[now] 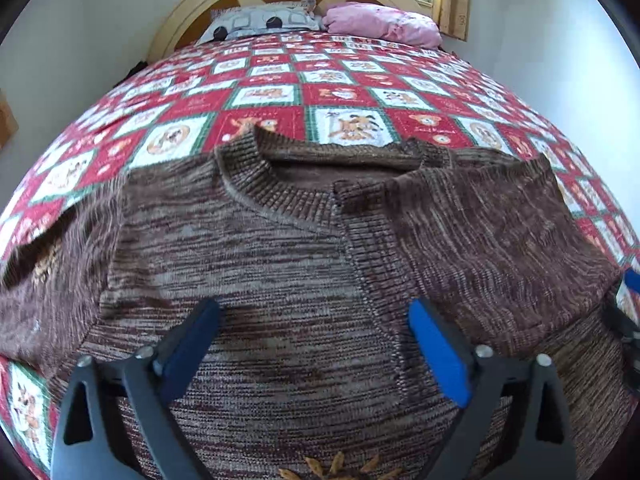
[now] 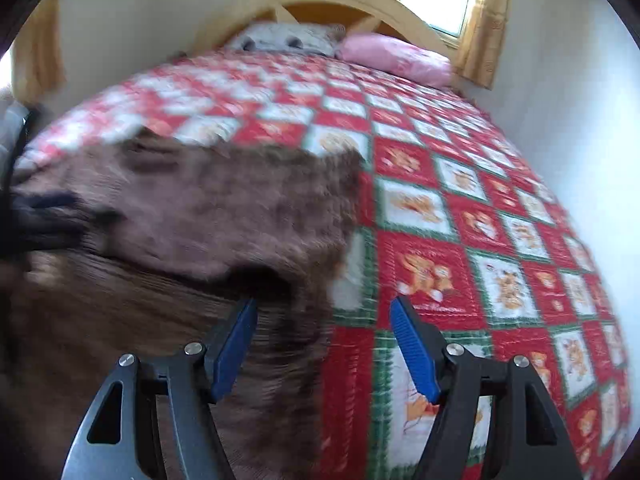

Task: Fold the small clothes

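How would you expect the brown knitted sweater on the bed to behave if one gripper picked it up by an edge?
The brown sweater would probably flop and drape, since its folded sleeve already sags in soft creases. Its thick ribbed knit suggests some weight, and likely good grip rather than slipping. It may drag on the quilt.

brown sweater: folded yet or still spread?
Partly folded. One side of the brown sweater lies doubled over its front, partly covering the collar; the other sleeve still spreads out on the quilt.

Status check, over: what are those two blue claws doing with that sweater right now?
Left gripper open, empty, above brown sweater. Right gripper open, empty, at sweater's edge. One side folded across on bedspread. Nothing in the way.
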`<state>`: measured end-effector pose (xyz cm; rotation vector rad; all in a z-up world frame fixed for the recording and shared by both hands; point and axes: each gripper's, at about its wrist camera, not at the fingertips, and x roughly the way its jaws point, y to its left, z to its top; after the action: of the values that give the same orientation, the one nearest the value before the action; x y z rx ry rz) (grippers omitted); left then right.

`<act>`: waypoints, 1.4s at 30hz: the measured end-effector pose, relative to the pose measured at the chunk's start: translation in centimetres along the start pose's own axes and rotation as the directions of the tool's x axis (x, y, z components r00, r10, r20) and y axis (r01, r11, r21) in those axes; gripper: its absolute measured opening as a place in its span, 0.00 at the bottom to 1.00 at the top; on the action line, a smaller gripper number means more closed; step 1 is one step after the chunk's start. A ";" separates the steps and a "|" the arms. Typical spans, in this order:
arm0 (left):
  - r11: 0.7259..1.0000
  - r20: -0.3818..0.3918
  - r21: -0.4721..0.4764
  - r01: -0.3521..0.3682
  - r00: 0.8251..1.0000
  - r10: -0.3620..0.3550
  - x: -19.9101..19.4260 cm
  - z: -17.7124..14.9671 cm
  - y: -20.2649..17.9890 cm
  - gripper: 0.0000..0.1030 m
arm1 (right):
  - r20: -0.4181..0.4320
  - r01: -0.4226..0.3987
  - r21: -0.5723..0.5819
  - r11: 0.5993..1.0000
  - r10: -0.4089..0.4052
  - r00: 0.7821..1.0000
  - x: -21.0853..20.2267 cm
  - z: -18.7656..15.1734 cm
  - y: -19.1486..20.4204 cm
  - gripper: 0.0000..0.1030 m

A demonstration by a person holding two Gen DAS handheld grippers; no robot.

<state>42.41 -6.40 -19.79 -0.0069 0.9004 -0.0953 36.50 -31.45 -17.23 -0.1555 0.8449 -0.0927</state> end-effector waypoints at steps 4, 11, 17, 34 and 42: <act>1.000 0.003 0.006 -0.008 1.000 0.008 0.0 -0.3 -0.4 1.00 | -0.045 -0.076 0.266 0.961 0.091 0.995 1.2 -1.0 -5.6 0.71; 1.000 0.003 -0.004 0.005 1.000 -0.005 0.1 -0.4 -0.1 1.00 | -0.071 -0.009 0.201 0.980 0.024 0.997 -1.7 -1.5 -4.0 0.71; 1.000 0.006 -0.009 0.011 1.000 -0.011 0.1 -0.4 -0.1 1.00 | 0.150 -0.079 0.135 0.988 0.059 0.987 -6.7 0.9 -1.5 0.72; 0.999 0.004 -0.018 0.027 1.000 -0.027 0.0 -0.4 0.2 1.00 | -0.069 -0.155 0.023 0.988 0.157 0.985 0.8 0.2 2.5 0.69; 1.000 0.003 -0.012 0.024 1.000 -0.024 -0.1 -0.5 0.3 1.00 | -0.059 -0.109 0.013 0.994 0.110 0.992 0.0 -0.7 3.2 0.69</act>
<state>41.93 -6.04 -20.01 -0.0293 0.8976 -0.1120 36.01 -28.36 -18.27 -0.0973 0.9106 0.0013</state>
